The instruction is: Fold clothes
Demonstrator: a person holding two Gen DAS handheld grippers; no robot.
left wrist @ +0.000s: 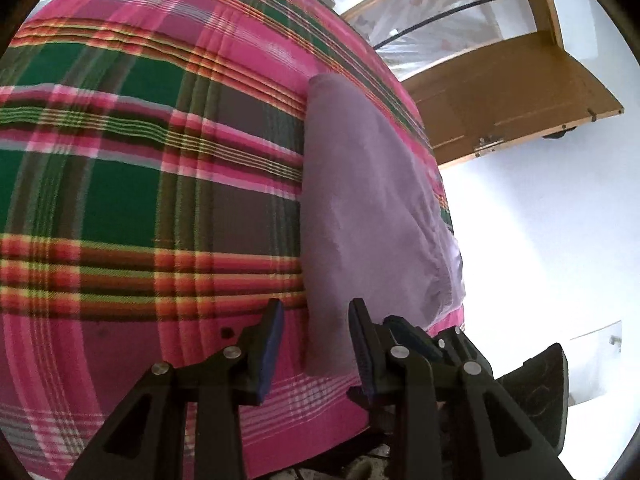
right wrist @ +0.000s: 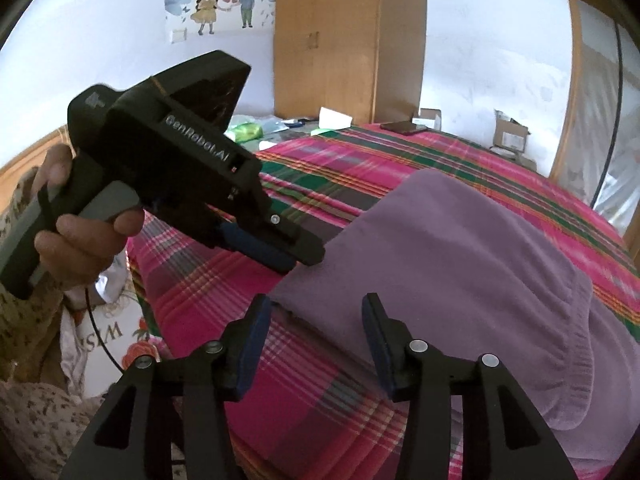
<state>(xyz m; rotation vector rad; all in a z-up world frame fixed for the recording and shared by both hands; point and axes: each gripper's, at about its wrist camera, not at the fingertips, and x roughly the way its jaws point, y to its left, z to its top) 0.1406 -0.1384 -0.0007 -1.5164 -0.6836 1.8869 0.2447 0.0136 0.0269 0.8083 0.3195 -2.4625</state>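
Note:
A folded purple garment [left wrist: 360, 200] [right wrist: 460, 272] lies flat on a pink and green plaid bedspread [left wrist: 140, 180] [right wrist: 320, 400], near the bed's edge. In the left wrist view my left gripper [left wrist: 316, 320] is open, and the garment's near corner lies between its fingers. The right wrist view shows my right gripper [right wrist: 316, 308] open just above the garment's near edge, with nothing gripped. There, the left gripper [right wrist: 304, 258] is held by a hand, its tips at the garment's left edge. The right gripper's blue pad [left wrist: 408, 332] shows close beside the left one.
A person's hand [right wrist: 80, 236] and patterned sleeve hold the left gripper. A wooden wardrobe [right wrist: 344, 40] stands behind the bed. A dark phone [right wrist: 402, 126], a green bag [right wrist: 246, 132] and cardboard boxes [right wrist: 508, 136] lie at the far end. An open wooden door [left wrist: 500, 92] is beside the bed.

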